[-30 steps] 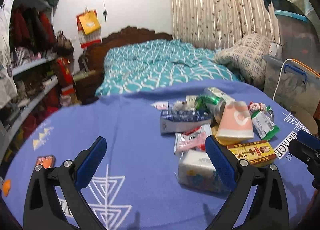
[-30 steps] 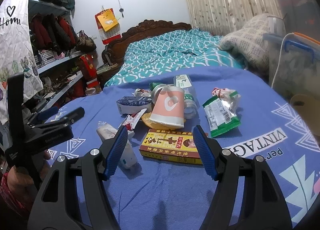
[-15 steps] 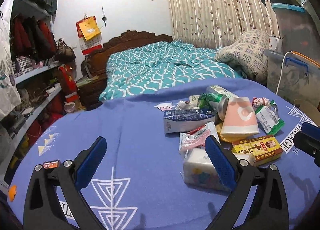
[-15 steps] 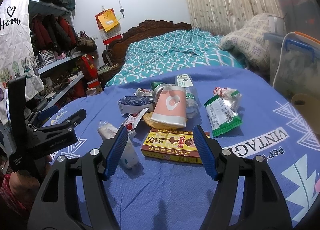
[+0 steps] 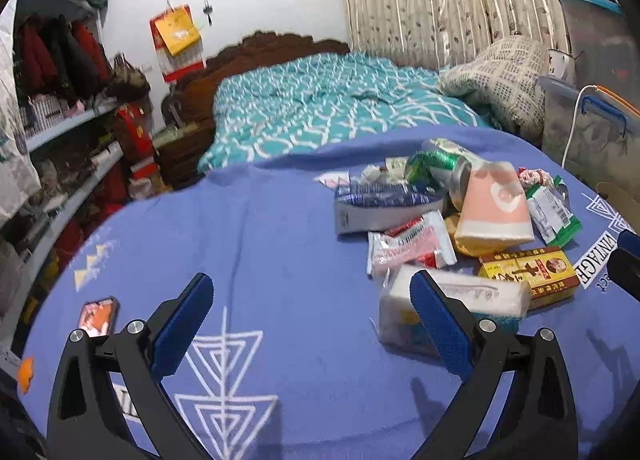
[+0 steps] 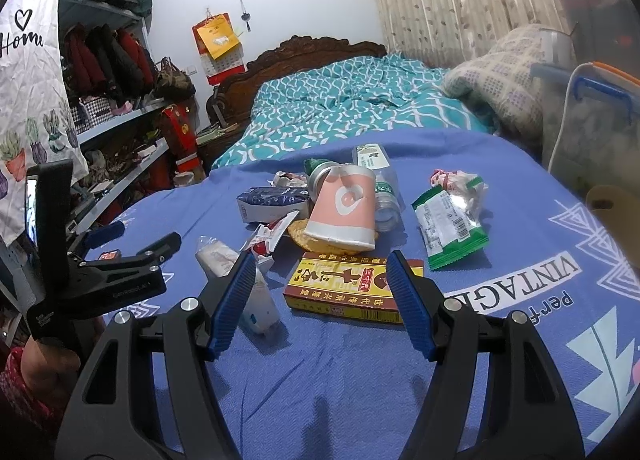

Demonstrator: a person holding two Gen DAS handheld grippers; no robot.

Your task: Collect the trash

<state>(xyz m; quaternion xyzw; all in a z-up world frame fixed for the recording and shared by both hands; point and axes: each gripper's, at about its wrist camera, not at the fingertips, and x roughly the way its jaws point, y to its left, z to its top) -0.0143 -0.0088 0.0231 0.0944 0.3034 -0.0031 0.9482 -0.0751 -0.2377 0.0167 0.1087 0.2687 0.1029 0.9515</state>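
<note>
A pile of trash lies on the blue tablecloth [image 5: 280, 227]. It holds a pink paper cup [image 5: 496, 207], a green can [image 5: 436, 167], a blue-white carton [image 5: 380, 207], a red-white wrapper [image 5: 408, 248], a green packet [image 5: 552, 215], a yellow box [image 5: 528, 272] and a tissue pack [image 5: 472, 296]. My left gripper [image 5: 312, 320] is open and empty, left of the pile; its right finger overlaps the tissue pack. My right gripper [image 6: 322, 296] is open, with the yellow box [image 6: 340, 288] just ahead between its fingers, untouched. The cup [image 6: 344, 211] and a clear bottle [image 6: 380, 183] lie beyond.
A small orange-red card [image 5: 98, 316] lies on the cloth at the left. Behind the table stands a bed with a teal cover [image 5: 320, 107]. Cluttered shelves [image 6: 120, 127] run along the left, and plastic storage bins [image 6: 592, 119] stand at the right.
The left wrist view has swung a little, so the pile now sits further right and higher in it. The left gripper edged towards the pile. The right gripper has not moved.
</note>
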